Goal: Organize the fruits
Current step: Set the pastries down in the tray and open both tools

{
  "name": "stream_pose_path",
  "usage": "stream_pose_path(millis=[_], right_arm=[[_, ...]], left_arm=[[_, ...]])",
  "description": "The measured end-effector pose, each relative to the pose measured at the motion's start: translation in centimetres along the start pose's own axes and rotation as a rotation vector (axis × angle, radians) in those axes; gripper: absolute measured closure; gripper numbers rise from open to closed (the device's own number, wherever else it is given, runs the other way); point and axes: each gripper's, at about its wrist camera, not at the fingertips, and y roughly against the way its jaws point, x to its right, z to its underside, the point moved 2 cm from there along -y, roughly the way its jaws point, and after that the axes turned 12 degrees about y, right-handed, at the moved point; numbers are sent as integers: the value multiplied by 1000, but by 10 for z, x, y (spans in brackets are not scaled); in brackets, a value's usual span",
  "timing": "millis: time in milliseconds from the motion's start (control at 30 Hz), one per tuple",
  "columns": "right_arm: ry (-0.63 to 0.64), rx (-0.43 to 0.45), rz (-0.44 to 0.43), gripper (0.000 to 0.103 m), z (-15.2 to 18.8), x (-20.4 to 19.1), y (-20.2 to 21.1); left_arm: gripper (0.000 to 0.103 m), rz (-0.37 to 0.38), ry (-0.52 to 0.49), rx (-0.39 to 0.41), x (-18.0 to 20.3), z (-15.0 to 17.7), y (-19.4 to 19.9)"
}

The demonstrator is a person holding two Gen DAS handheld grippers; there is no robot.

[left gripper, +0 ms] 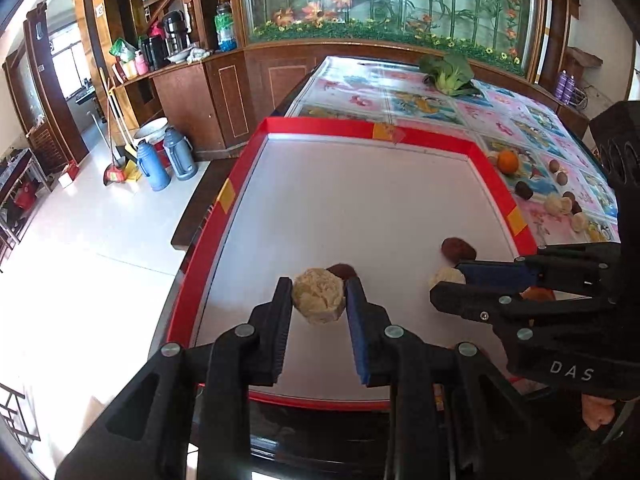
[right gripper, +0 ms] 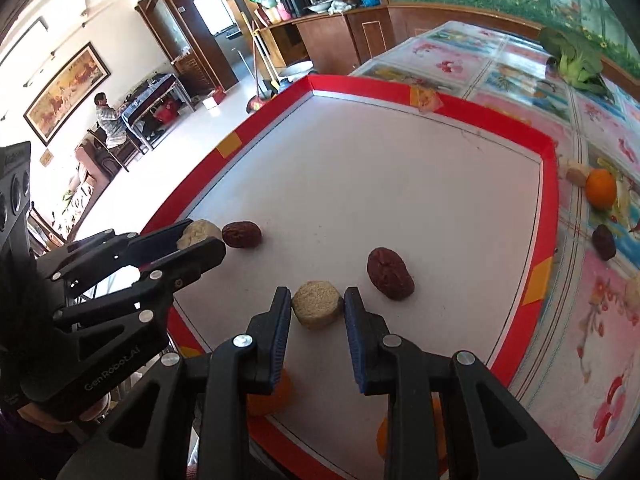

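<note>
Both tools grip pale fruit pieces over the red-rimmed white board.

The left tool (left gripper: 319, 300) is clamped on a pale lumpy piece (left gripper: 318, 295), a dark red date (left gripper: 342, 270) just behind it at 12 o'clock. The right tool (right gripper: 317, 307) pinches a pale round piece (right gripper: 317, 304); a second date (right gripper: 390, 274) lies near it at 2 o'clock. Past the board's red rim (right gripper: 550, 208), at 3 o'clock on the desk (right gripper: 600, 300), sits an orange (right gripper: 601, 189).

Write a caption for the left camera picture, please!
Left gripper holds a pale lumpy piece above the red-rimmed tray.
</note>
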Motion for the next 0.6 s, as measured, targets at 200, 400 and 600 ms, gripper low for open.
stream_pose_path(millis=[200, 400, 600], right_arm=[[15, 4, 18, 76, 0, -6, 2], [42, 12, 35, 63, 4, -12, 5], [26, 119, 12, 58, 3, -6, 28]], left_arm=[[74, -7, -7, -35, 1, 5, -13], [72, -36, -4, -51, 1, 10, -16], [30, -79, 13, -17, -4, 7, -11]])
